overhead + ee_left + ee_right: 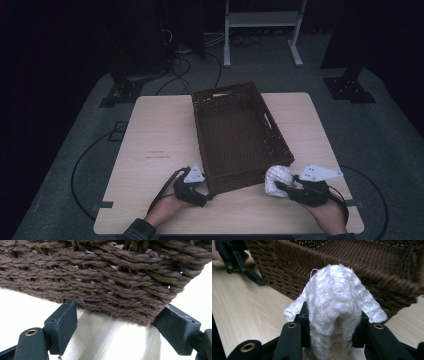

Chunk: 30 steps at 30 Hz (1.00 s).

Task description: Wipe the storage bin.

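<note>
Steadying the basket (235,135) on the table (160,145) matters first — the left gripper (115,322) straddles its near corner, jaws wide, not squeezing. The right gripper (334,332), clamped on the white cloth (337,305) beside the near wall, should lift clear of the rim — then let go.

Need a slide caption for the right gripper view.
Right tool shut on a white knitted cloth, held up against the brown wicker basket.

The high view looks forward and down on my worktop (160,135) from above my side. My left gripper's (113,325) view sits very close to the basket's (105,277) near corner. My right gripper's (332,327) view faces that same basket, my left gripper at ten o'clock.
</note>
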Tool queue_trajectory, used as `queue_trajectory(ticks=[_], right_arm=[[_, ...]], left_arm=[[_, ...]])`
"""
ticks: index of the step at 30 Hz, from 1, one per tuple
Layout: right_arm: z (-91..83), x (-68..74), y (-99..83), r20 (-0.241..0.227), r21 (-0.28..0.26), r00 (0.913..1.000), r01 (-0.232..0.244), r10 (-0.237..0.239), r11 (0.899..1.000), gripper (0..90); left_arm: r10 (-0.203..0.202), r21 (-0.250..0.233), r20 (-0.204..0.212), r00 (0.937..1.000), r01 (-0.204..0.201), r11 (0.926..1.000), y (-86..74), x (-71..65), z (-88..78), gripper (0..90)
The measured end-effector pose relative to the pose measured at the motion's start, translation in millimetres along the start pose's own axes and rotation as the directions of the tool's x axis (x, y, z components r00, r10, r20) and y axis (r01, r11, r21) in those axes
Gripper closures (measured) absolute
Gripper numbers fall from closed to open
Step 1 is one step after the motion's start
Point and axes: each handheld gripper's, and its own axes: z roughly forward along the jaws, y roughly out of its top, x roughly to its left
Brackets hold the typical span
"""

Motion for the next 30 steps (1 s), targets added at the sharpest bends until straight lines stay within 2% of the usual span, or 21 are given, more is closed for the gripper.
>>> queue_trajectory(ticks=[9, 17, 30], right_arm=[[7.5, -3.7, -5.0, -0.016, 0.028, 0.9997, -0.019, 0.019, 0.999, 61.9], [22.5, -4.5, -11.3, -0.031, 0.101, 0.9991, -0.026, 0.029, 0.995, 62.0], [45.6, 0.9, -15.9, -0.069, 0.174, 0.9972, -0.015, 0.028, 0.985, 62.2]], left_arm=[[0.001, 0.0, 0.0, 1.0, -0.001, 1.0, 0.0, 0.1, 0.0, 19.0], [0.0, 0.0, 0.0, 1.0, 0.0, 1.0, 0.0, 0.0, 0.0, 19.0], [0.0, 0.0, 0.0, 1.0, 0.0, 1.0, 0.0, 0.0, 0.0, 19.0]])
